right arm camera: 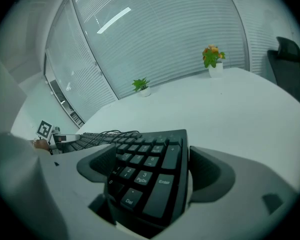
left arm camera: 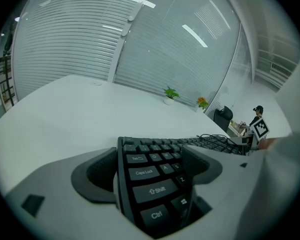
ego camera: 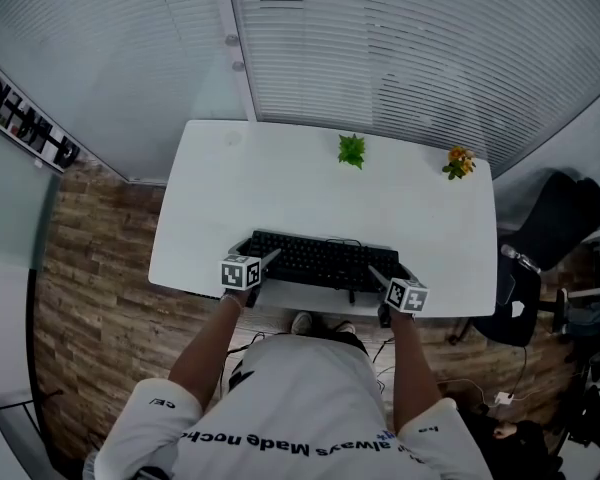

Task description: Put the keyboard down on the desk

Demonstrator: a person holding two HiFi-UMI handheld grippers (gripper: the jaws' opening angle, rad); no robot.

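Observation:
A black keyboard (ego camera: 320, 261) lies flat on the white desk (ego camera: 280, 178), close to its front edge. My left gripper (ego camera: 265, 263) is at the keyboard's left end and my right gripper (ego camera: 380, 278) at its right end. In the left gripper view the Ctrl and Shift end (left arm camera: 150, 184) sits between the wide-spread jaws of the left gripper (left arm camera: 150, 169), with a thin pale gap beside one pad. The right gripper view shows the number-pad end (right arm camera: 150, 179) between the right gripper's (right arm camera: 150, 171) jaws in the same way, a thin strip showing at the right pad.
Two small potted plants stand at the desk's far edge, a green one (ego camera: 352, 150) and one with orange flowers (ego camera: 459, 161). A black office chair (ego camera: 555, 228) stands right of the desk. The keyboard's cable (ego camera: 345, 240) lies along its back. Window blinds run behind the desk.

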